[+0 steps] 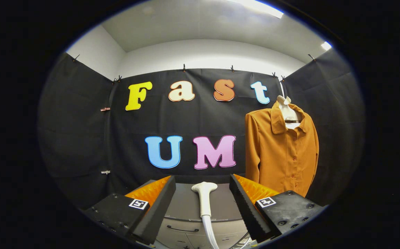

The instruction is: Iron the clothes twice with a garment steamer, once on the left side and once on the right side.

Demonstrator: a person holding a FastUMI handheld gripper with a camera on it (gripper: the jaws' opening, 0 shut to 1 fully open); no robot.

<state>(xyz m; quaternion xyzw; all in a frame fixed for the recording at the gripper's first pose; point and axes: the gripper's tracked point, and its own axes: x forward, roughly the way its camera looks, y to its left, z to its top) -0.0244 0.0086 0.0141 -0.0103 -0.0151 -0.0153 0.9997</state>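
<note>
Since the orange shirt (282,152) hangs untouched on its hanger against the booth wall, beyond and right of the fingers, neither pass looks begun. It is buttoned, collared and fairly smooth. On the grey table (186,204) the white steamer (205,199) lies between the spread, empty fingers of the tool (202,204).

The garment steamer (204,200) lies on a cabinet (186,207), between the gripper's (202,204) 2 spread fingers. A shirt (281,152) hangs on a hanger (288,112) beyond the right finger, before the booth wall.
</note>
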